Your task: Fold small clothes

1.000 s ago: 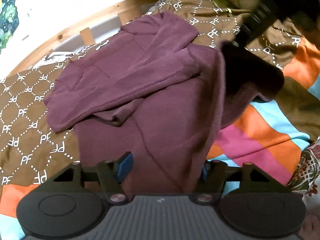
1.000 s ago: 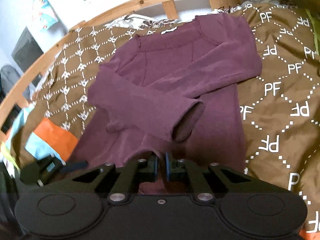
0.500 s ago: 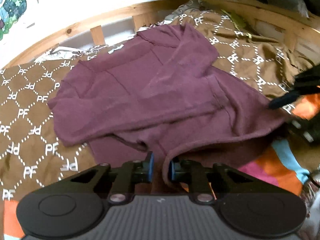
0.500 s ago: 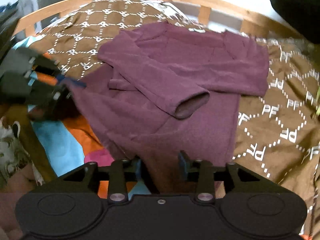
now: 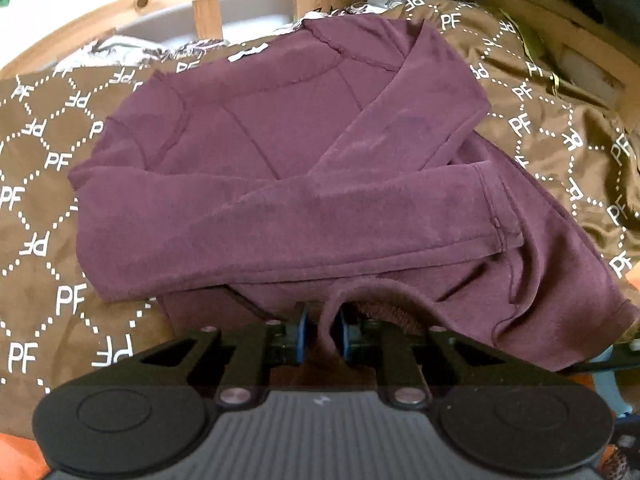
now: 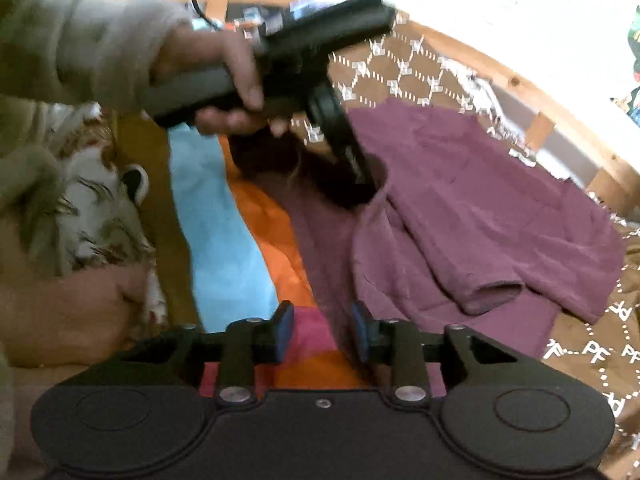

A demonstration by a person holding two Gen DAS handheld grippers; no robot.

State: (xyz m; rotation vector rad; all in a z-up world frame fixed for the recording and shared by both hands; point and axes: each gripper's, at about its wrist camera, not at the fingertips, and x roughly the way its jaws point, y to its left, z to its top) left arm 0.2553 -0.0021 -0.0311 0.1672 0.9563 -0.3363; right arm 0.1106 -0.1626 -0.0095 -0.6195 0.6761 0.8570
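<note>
A: So, the left gripper [image 5: 321, 334]?

B: Nearly closed, its blue pads pinching a raised fold of the maroon top's [image 5: 304, 184] hem at six o'clock in its own view.

A: And the right gripper [image 6: 322, 334]?

B: Its jaws have just been closing, yet a gap shows; the hem edge passes against the pad at the right, not pinched.

A: Where is the top?

B: Spread on the brown blanket [image 5: 48, 208], sleeves crossed over the chest, neckline towards twelve o'clock by the wooden bed rail [image 5: 206, 16].

A: Anything in the way?

B: In the right wrist view a hand [image 6: 224, 80] at eleven o'clock holds the other tool over a striped quilt [image 6: 224, 236].
</note>
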